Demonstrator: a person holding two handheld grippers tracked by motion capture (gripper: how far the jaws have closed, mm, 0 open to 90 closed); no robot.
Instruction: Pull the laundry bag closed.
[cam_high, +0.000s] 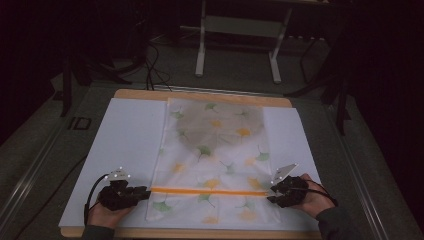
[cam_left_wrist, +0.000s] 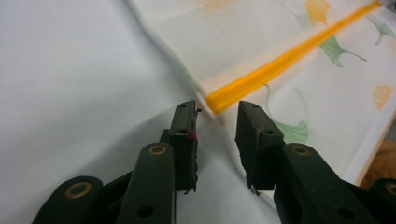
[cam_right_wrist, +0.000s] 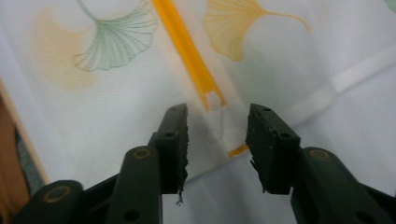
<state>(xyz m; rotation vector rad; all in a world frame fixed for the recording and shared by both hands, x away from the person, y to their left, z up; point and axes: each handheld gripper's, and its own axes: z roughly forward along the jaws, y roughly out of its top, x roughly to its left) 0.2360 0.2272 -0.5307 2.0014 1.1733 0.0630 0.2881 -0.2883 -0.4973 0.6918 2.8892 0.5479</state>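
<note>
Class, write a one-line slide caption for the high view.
Two open grippers, left and right, flank the orange zipper of a leaf-print pillowcase.

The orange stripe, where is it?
In the high view, the orange stripe crosses the leaf-print cloth near the table's front, between the left claw and right claw.

Cloth on sheet, sheet on table.

We see open white sheet ahead of the left tongs, flat leaf-print cloth lying low between the left tongs and the right tongs, its orange band the only ridge, nothing tall in our way, table edge close behind both hands.
</note>
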